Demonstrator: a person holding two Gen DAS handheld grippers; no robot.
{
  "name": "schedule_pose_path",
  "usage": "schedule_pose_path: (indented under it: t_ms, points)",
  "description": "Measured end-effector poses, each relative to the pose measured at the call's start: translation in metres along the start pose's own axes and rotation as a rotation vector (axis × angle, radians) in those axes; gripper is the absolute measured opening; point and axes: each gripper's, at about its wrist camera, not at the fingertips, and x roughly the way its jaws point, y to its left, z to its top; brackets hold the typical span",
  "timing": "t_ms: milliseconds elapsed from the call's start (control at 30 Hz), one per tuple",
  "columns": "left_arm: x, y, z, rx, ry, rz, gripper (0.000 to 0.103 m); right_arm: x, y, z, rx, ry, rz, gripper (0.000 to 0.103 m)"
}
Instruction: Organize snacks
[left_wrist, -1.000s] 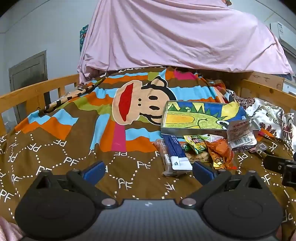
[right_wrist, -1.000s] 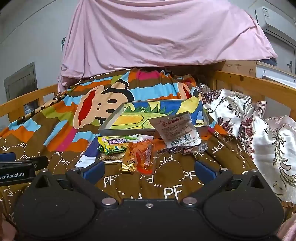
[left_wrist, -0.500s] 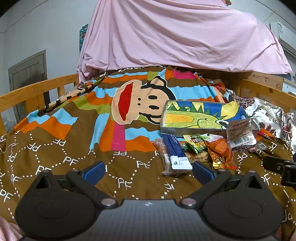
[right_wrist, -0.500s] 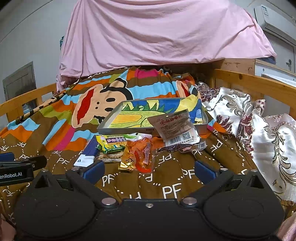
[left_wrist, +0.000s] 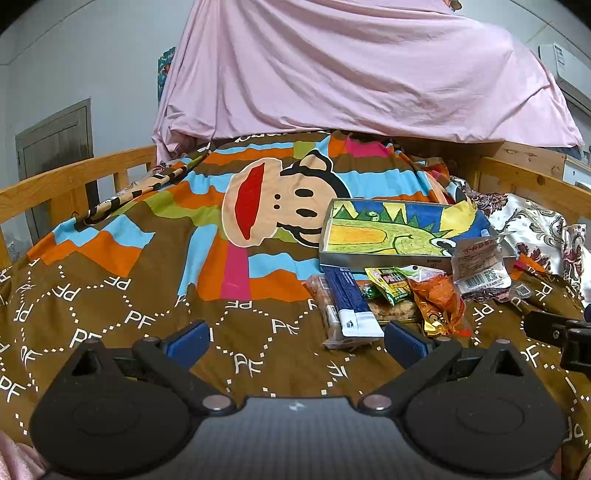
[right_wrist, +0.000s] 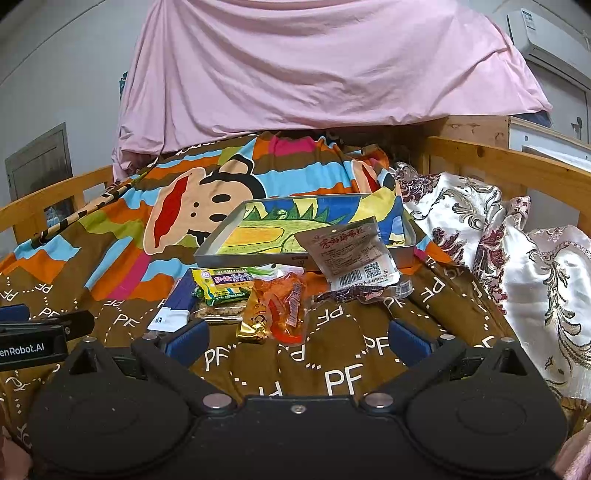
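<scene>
A shallow grey box (left_wrist: 334, 260) (right_wrist: 221, 242) with a dinosaur drawing inside lies on the bed. In front of it lies a heap of snacks: a blue-and-white packet (left_wrist: 351, 304) (right_wrist: 173, 308), a green-yellow packet (left_wrist: 391, 288) (right_wrist: 225, 286), an orange packet (left_wrist: 441, 304) (right_wrist: 280, 310) and a white packet with red print (left_wrist: 478, 264) (right_wrist: 349, 253) leaning on the box's rim. My left gripper (left_wrist: 295, 338) hangs open just short of the blue packet, holding nothing. My right gripper (right_wrist: 297, 336) stands open just short of the orange packet, also empty.
The bed carries a brown patterned cover with a cartoon monkey (left_wrist: 280, 206). Wooden rails (left_wrist: 74, 181) (right_wrist: 517, 162) run along both sides. A floral white quilt (right_wrist: 517, 266) is bunched at the right. A pink sheet (left_wrist: 351, 70) hangs behind.
The right gripper has shifted slightly, so the snacks and box sit a little further left in its view. The left gripper has barely moved. Both stay open.
</scene>
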Motion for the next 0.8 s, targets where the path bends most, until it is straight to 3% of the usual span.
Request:
schedule_pose_path:
  t_ms: [800]
  points:
    - [-0.0002,-0.0001,0.0002,-0.001,0.003,0.000,0.103,0.0005,0.0007,0.0002,0.001,0.003,-0.001,0.103]
